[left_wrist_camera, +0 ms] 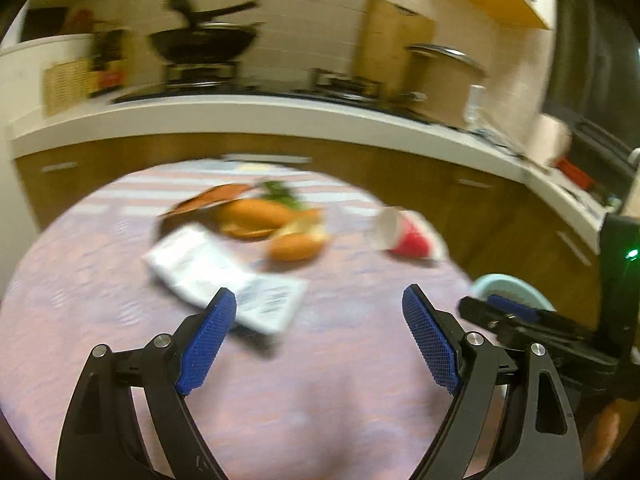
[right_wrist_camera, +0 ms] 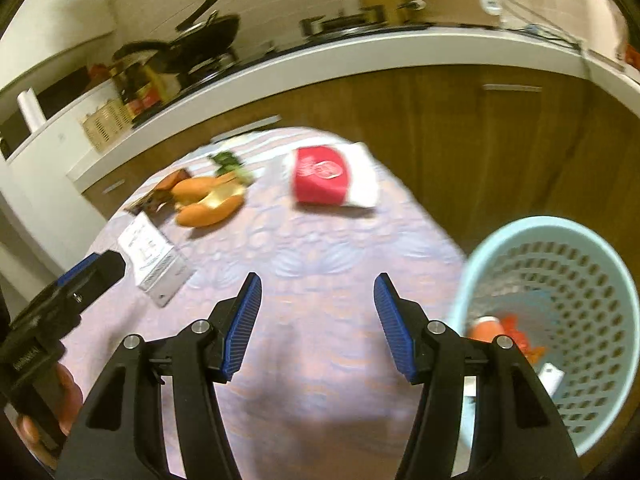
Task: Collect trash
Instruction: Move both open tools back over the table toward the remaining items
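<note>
Two tools over one round surface (right_wrist_camera: 320, 240) w/ a pale lilac patterned cloth, long white kitchen counter (left_wrist_camera: 240, 114) w/ wood cabinet fronts behind it. Light-blue perforated plastic basket (right_wrist_camera: 560, 280) stands just off the surface's right edge; some orange and white scraps lie in its bottom. Left tool (left_wrist_camera: 318, 320) has blue-padded jaws spread wide, nothing between them, hovering over the near part of the cloth. Right tool (right_wrist_camera: 316, 308) jaws about half apart, also empty, just left of the basket. Trash still on the surface: flat white printed paper packet (left_wrist_camera: 224, 276) at near left, just ahead of the left tool's left finger; red-and-white paper cup (left_wrist_camera: 404, 234) tipped on its side toward the far right; between them, further back, a pile of orange peel bits (left_wrist_camera: 276, 224) w/ a brown wrapper (left_wrist_camera: 212, 200) and a green scrap (left_wrist_camera: 280, 192), touching one another. Both views blurred, so small details can't be told.
</note>
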### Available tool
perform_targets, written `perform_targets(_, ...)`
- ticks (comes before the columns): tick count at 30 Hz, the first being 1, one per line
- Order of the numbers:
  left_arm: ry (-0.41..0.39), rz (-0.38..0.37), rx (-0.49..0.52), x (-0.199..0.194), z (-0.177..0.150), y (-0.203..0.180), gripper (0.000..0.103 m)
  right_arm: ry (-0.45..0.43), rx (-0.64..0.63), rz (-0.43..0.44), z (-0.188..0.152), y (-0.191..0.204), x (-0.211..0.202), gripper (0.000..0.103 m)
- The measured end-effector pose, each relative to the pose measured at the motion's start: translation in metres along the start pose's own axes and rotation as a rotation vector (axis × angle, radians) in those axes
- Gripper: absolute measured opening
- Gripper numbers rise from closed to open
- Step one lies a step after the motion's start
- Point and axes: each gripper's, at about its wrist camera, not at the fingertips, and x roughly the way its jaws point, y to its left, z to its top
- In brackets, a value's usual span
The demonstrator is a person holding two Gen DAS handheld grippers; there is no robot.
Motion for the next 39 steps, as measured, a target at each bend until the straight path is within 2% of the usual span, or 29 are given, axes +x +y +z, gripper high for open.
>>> perform_targets(2,0.005,0.061,-0.012,0.002,-0.005,0.012,0.083,0.008,-0.021,0.0,-0.001,0.014,0.009,0.055)
perform_targets(8,0.092,0.059,-0.013,0.025,-0.012,0.025,0.083,0.04,-0.089,-0.028,-0.005,0.046,0.033,0.055)
perform_targets(12,0.103,0.098,-0.009,0.029,-0.013,0.029,0.083,0.054,-0.118,-0.058,-0.008,0.051,0.041,0.055)
perform_targets(16,0.104,0.139,-0.036,0.025,-0.013,0.046,0.083,0.051,-0.116,-0.05,-0.008,0.049,0.041,0.055)
perform_targets(20,0.114,0.178,-0.063,0.015,-0.016,0.07,0.083,0.056,-0.1,-0.037,-0.007,0.047,0.043,0.055)
perform_targets(25,0.115,0.217,-0.151,-0.003,-0.02,0.111,0.081,0.057,-0.104,-0.034,-0.007,0.048,0.044,0.055)
perform_targets(28,0.103,0.196,-0.206,-0.012,-0.018,0.125,0.081,0.058,-0.12,-0.044,-0.007,0.052,0.045,0.055)
perform_targets(32,0.118,0.058,-0.251,-0.006,-0.01,0.112,0.083,0.06,-0.124,-0.05,-0.007,0.052,0.046,0.055)
perform_targets(33,0.128,0.042,-0.253,-0.002,-0.009,0.106,0.085,0.06,-0.12,-0.05,-0.007,0.052,0.046,0.055)
perform_targets(36,0.152,0.047,-0.288,0.02,-0.006,0.087,0.087,0.056,-0.1,-0.041,-0.006,0.048,0.045,0.055)
perform_targets(39,0.172,0.094,-0.297,0.041,-0.004,0.074,0.087,0.052,-0.082,-0.031,-0.006,0.043,0.043,0.055)
